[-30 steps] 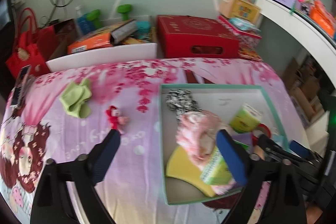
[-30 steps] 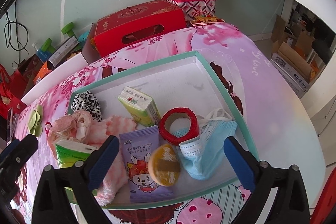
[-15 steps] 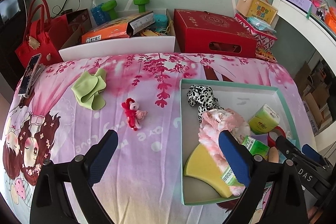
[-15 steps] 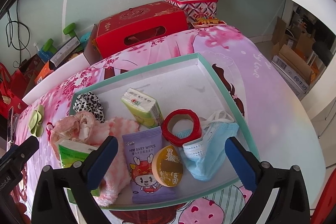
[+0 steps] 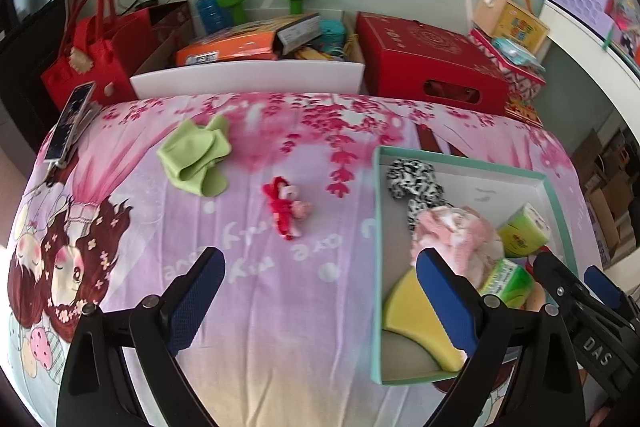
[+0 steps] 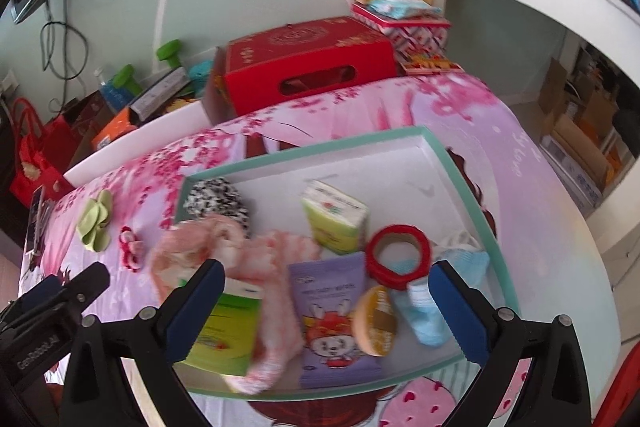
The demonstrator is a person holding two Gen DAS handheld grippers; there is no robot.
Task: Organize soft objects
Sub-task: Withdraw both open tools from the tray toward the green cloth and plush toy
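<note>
Left gripper (image 5: 318, 297): jaws apart, empty, above the sheet (image 5: 256, 291). Right gripper (image 6: 326, 307): jaws apart, empty, over the tray (image 6: 452, 163). On the sheet, outside the tray: green cloth (image 5: 196, 157) and red plush (image 5: 286, 207), well apart. Inside the tray: spotted scrunchie (image 5: 414, 181), pink fluffy item (image 5: 456, 235), yellow sponge (image 5: 416, 319), mask (image 6: 428, 307).

Both cameras ride just behind their own fingers, looking down and forward across the table toward the wall. The left wrist view faces the open cloth (image 5: 280, 267), with the teal tray (image 5: 460, 163) ahead to its right. The right wrist view sits close over that tray (image 6: 448, 155). The 2 views share the tray, the green cloth (image 5: 196, 155) (image 6: 94, 221) and the red box (image 5: 428, 59) (image 6: 308, 59).
</note>
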